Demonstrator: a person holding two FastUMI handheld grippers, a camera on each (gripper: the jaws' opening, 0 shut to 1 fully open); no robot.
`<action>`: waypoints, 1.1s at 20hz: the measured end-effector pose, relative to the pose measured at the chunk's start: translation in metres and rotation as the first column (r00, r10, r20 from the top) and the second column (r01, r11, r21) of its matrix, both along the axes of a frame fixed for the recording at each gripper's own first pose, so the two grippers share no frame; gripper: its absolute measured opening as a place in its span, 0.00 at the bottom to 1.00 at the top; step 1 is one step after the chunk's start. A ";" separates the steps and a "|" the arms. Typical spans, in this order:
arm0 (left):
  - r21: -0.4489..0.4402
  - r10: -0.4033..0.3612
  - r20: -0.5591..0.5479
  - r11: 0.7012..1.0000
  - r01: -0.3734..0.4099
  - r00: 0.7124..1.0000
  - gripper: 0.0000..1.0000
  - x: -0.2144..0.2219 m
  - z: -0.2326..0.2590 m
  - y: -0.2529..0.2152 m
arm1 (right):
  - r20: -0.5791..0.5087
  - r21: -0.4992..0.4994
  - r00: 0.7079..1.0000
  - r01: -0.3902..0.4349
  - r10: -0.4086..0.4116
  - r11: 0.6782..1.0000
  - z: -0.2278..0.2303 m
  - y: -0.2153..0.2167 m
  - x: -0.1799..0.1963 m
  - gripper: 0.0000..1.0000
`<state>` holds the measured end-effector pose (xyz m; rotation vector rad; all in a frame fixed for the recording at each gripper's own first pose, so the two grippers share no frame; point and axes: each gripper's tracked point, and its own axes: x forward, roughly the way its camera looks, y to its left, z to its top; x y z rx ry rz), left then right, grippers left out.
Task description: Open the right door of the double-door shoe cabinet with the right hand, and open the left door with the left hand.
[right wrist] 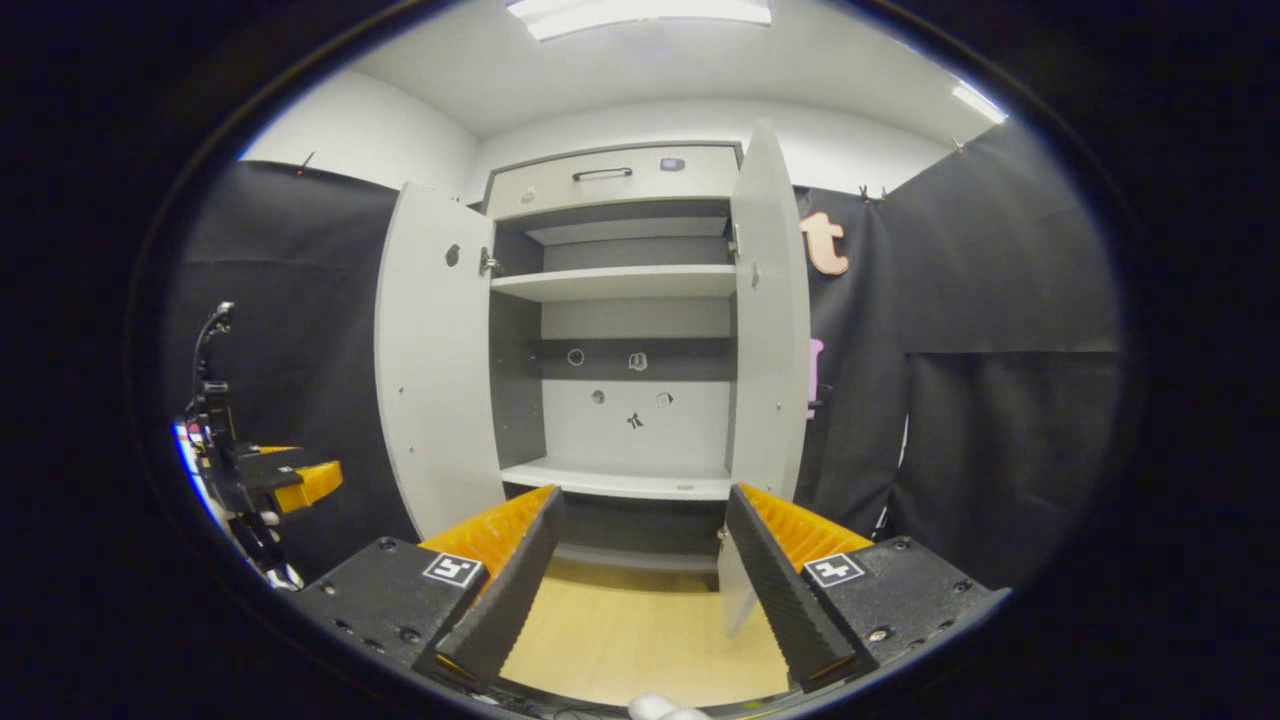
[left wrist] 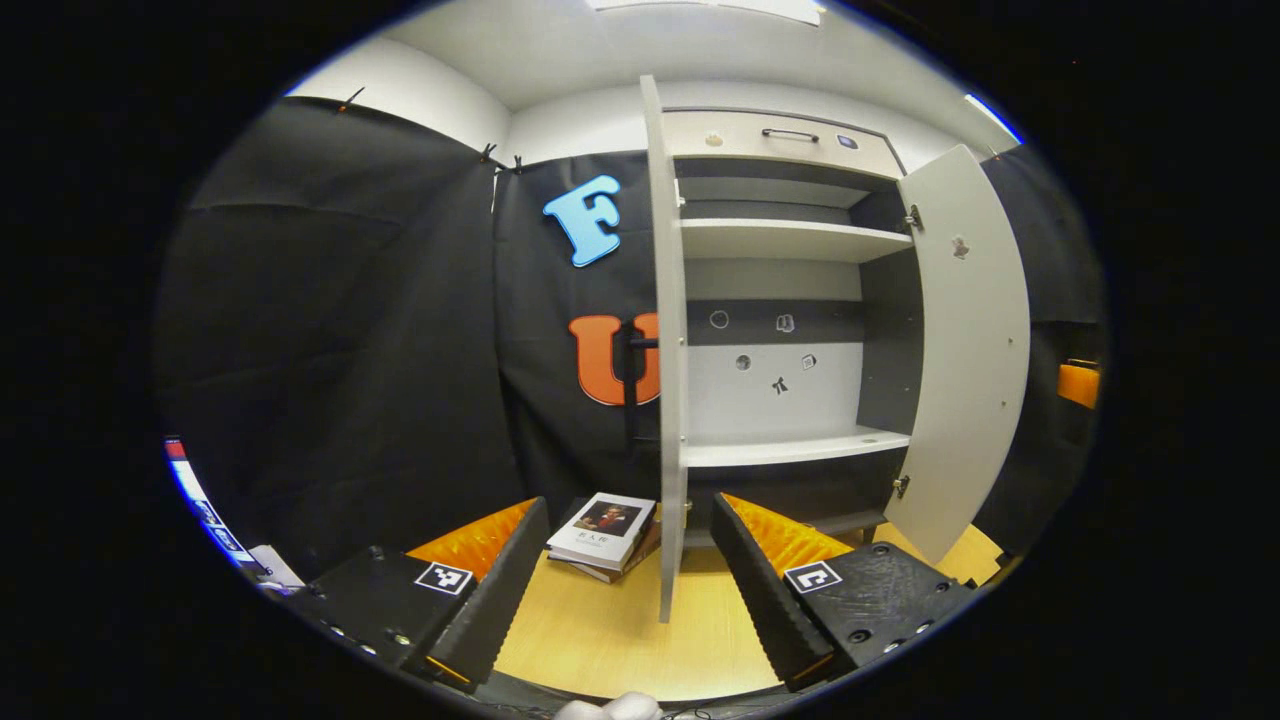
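Both doors of the shoe cabinet (right wrist: pixel 620 330) already stand swung out, so the task looks finished or nearly so; what remains, as a judgement, is only to draw both tools back without knocking either door.

In the right gripper view, the cabinet fills the centre of the frame. Its left door (right wrist: pixel 435 365) stands left of centre, opened wide with its pale inner face showing. Its right door (right wrist: pixel 770 320) stands right of centre, turned more edge-on. Between them are pale shelves, a dark back panel with a few small marks, and a drawer with a handle along the top. The right gripper (right wrist: pixel 640 575) sits at the bottom of the frame with its jaws apart, holding nothing, and light wooden floor shows between them. The other gripper appears at the far left edge of this view.

In the left gripper view, the cabinet sits right of centre. The left door (left wrist: pixel 668 340) appears almost edge-on as a tall pale strip down the middle, and the right door (left wrist: pixel 965 340) angles outward at right. The left gripper (left wrist: pixel 630 590) is at the bottom, its jaws apart and holding nothing. A small stack of books (left wrist: pixel 605 535) lies on the floor just behind the lower end of the left door.
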<state>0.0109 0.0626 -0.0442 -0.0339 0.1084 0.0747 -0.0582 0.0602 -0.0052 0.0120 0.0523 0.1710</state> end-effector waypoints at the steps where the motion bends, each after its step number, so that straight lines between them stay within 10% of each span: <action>1: -0.003 -0.003 0.009 1.000 0.003 1.000 0.97 -0.004 0.007 -0.010 | 0.007 0.001 1.000 -0.002 0.002 1.000 0.003 -0.005 -0.001 1.00; 22: -0.006 -0.115 0.042 0.993 0.115 0.992 0.97 -0.051 0.051 -0.134 | 0.030 0.025 0.996 0.083 -0.084 0.996 0.009 -0.078 -0.014 1.00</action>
